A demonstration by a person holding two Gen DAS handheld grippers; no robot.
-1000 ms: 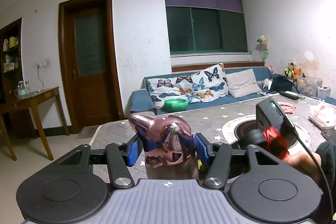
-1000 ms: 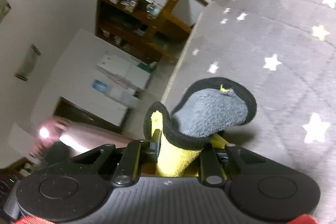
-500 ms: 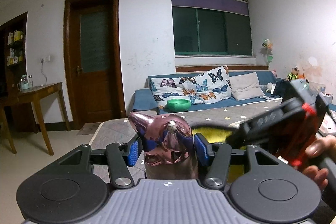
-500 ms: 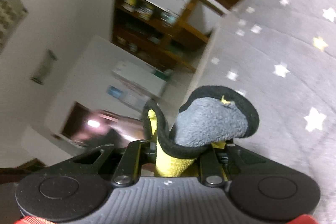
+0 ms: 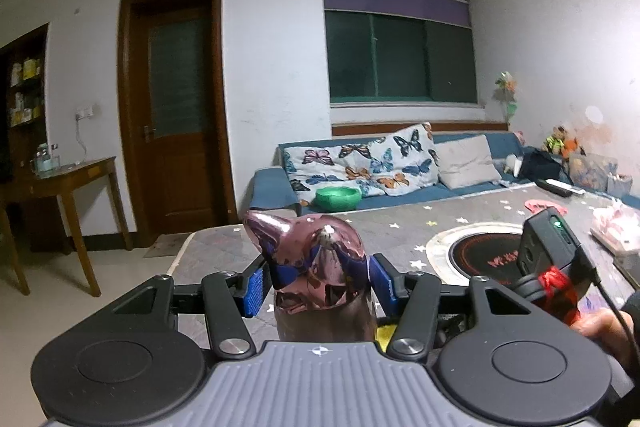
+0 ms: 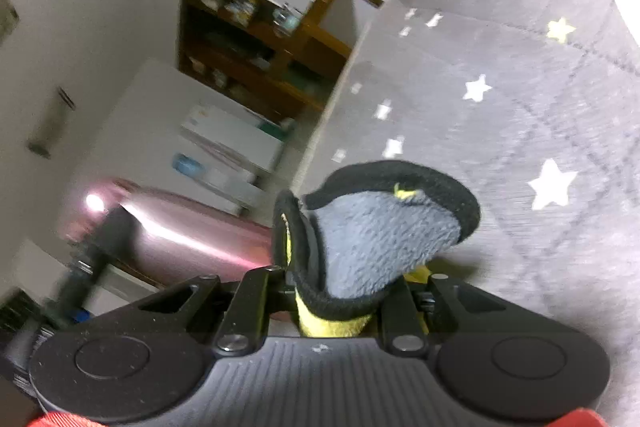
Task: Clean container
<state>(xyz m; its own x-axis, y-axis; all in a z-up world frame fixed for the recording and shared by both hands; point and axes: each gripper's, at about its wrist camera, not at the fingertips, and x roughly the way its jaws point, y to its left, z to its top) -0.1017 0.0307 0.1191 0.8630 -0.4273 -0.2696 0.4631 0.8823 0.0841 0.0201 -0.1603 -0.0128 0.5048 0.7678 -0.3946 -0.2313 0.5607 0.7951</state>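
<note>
Covering the lower right of the left wrist view was a grey quilted cloth with stars point(image 5: 440, 227), spread over a table with a round black hotplate point(image 5: 484, 259) set into it. Behind it, mid-frame, ran a blue sofa point(image 5: 460, 187) with a butterfly cushion point(image 5: 360, 163) and a green bowl point(image 5: 338, 198) whose inside could not be seen. A dark wooden door point(image 5: 176, 107) stood left of centre, a wooden side table point(image 5: 76, 179) at the far left, and a dark window point(image 5: 400, 63) above the sofa.

At bottom centre, the left gripper point(image 5: 318, 281) was clamped on a shiny pink metal bottle point(image 5: 320, 267) with an animal-shaped lid, its blue pads pressed on both sides. The bottle stood upright between them.

In the right wrist view, the right gripper point(image 6: 348, 291) was closed on a folded grey and yellow cloth point(image 6: 376, 239) with black edging, at lower centre. The pink bottle appeared blurred at the left of that frame, and the cloth seemed to sit just beside it, though contact could not be told. A bookshelf point(image 6: 248, 39) filled the upper middle.
</note>
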